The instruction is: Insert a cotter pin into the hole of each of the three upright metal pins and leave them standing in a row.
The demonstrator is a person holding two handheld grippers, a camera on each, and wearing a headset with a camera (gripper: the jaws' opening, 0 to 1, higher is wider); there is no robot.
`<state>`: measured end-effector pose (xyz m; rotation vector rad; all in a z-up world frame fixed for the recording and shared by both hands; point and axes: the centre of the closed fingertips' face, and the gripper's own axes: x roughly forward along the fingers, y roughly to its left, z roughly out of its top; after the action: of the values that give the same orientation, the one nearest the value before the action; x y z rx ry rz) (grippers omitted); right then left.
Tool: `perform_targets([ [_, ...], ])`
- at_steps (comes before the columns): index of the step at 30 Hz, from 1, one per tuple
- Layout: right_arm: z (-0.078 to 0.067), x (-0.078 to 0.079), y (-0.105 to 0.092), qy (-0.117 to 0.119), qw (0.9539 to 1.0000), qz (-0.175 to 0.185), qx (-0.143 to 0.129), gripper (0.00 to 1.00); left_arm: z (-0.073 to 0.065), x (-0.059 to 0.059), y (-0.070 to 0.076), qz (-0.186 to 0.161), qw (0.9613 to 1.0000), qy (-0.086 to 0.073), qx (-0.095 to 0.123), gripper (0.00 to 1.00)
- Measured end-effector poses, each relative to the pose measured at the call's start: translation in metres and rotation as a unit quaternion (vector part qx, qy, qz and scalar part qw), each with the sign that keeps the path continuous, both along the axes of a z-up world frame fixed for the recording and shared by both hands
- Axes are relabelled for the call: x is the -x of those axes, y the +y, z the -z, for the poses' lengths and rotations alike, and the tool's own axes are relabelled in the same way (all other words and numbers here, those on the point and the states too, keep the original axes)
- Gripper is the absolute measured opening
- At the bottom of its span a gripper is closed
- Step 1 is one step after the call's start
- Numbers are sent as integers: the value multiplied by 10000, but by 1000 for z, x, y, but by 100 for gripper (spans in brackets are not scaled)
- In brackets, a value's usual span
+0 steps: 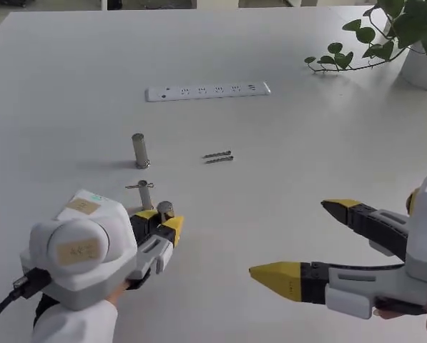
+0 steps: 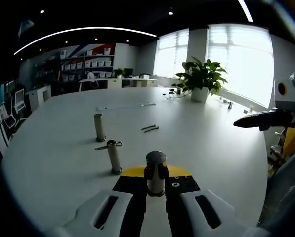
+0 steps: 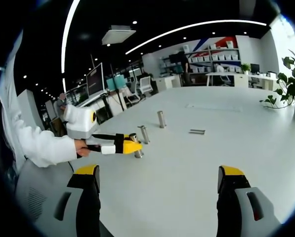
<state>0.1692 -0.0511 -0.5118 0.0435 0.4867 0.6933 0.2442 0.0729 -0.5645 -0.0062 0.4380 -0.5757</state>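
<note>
The nearest metal pin [image 1: 164,209] stands upright on the white table [image 1: 306,143], its long axis vertical, and the left gripper [image 1: 161,219] is closed on it. In the left gripper view this pin [image 2: 156,173] sits between the 2 yellow-tipped jaws, which press its lower half, and its flat top points up.

Just behind it stands the middle pin [image 1: 145,194], also upright. A cotter pin [image 1: 137,186] passes through it near the top; this one lies horizontal, across the axis of the pin, and sticks out on both sides. Further away stands the far pin [image 1: 140,150], upright and without anything in it. The 3 pins make a short row that goes away from the person.

To the right of the far pin, 2 loose cotter pins [image 1: 218,157] lie flat on the table, side by side and nearly parallel, with the long axes running left to right in the head view.

The right gripper [image 1: 295,239] hovers over the table, well apart from the pins, with its jaws spread wide and nothing between them.

Beyond the pins lies a white power strip [image 1: 207,91], and a potted plant [image 1: 392,32] is at the far right corner.
</note>
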Motion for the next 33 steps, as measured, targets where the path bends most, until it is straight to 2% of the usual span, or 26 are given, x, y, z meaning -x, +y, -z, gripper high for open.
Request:
perform_targets([
  [3,0,0,0,5,10000,3,1,98,5,2,-1,43,10000,7,-85,11],
  [11,1,2,0,33,10000,-9,20,97,12,4,-1,48,9999,60,-93,11],
  [15,1,2,0,40,10000,1,6,97,11,3,-3,82,9999,5,-84,11],
  [18,1,2,0,45,10000,-7,19,97,12,1,-2,47,10000,19,-36,11],
  [25,1,3,3,44,9999,-90,16,95,12,7,-1,-22,10000,55,48,11],
  [33,-1,2,3,-20,9999,-94,31,96,13,10,-1,-5,10000,-11,-48,11],
])
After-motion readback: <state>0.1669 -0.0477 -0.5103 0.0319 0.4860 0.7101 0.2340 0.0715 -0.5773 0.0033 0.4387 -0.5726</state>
